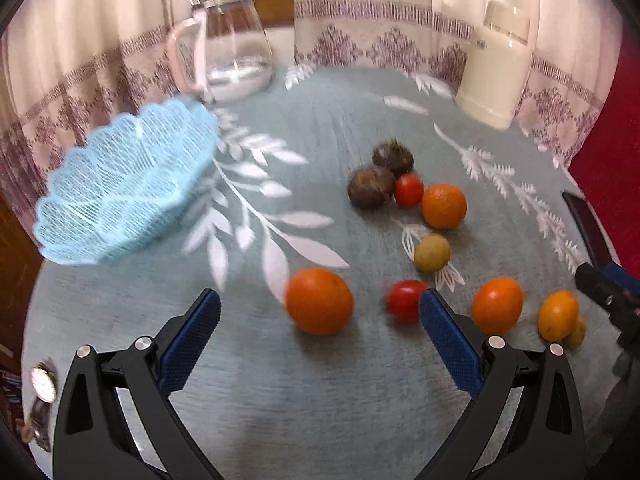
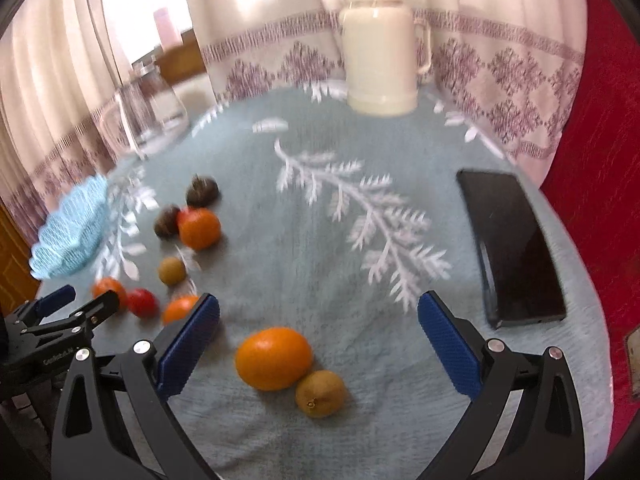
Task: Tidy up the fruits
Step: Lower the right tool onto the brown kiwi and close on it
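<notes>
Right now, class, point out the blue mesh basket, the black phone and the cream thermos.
Blue mesh basket (image 1: 120, 188), left wrist view, inner wall.
Black phone (image 2: 516, 248), right wrist view, screen.
Cream thermos (image 2: 380, 52), right wrist view, body.

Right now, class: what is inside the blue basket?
No fruit shows inside the blue basket; its mesh looks empty. The near wall partly covers the bottom, so that part stays uncertain.

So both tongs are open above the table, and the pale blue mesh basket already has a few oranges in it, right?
Not quite. The pale blue mesh basket holds nothing, as the left wrist view shows. Both the left tongs and the right tongs are open, as you said.
</notes>
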Demonstrator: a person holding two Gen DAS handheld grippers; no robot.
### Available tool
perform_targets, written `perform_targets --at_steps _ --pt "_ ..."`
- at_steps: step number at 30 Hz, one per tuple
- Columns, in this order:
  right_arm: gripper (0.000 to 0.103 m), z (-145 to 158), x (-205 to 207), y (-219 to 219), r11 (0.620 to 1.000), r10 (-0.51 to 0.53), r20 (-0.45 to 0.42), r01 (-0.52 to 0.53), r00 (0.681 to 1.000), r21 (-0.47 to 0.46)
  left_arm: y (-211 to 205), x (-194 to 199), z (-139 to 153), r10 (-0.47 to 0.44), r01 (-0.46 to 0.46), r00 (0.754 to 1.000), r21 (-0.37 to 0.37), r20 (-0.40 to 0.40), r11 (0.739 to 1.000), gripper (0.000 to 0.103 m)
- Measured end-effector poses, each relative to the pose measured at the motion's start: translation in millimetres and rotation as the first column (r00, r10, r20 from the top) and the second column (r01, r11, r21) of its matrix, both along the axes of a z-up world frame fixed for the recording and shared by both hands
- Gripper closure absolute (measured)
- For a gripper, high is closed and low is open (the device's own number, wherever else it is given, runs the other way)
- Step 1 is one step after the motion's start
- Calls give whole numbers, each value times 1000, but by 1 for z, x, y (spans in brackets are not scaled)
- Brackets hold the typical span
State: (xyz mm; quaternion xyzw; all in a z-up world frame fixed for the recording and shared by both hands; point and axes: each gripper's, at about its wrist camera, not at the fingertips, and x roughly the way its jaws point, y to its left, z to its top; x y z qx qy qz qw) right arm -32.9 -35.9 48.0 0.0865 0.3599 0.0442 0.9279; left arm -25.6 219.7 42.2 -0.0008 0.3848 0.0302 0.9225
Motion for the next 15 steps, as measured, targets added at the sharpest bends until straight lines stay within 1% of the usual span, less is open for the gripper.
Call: perform_targets --at_steps 2,5,10,15 --pt "5 8 -5 -5 1000 -6 33 5 999 13 9 -7 9 4 -3 1000 -13 29 1000 2" --pt "5 14 -14 -14 1000 -13 65 12 998 14 20 -17 15 9 -8 999 -20 43 1000 2" --pt "5 8 -25 -23 1000 -17 60 16 998 6 37 -32 10 29 -28 999 -22 38 999 2" --pt "5 1 -40 -24 999 4 63 -2 998 -33 45 -38 2 31 -31 999 -20 22 999 2"
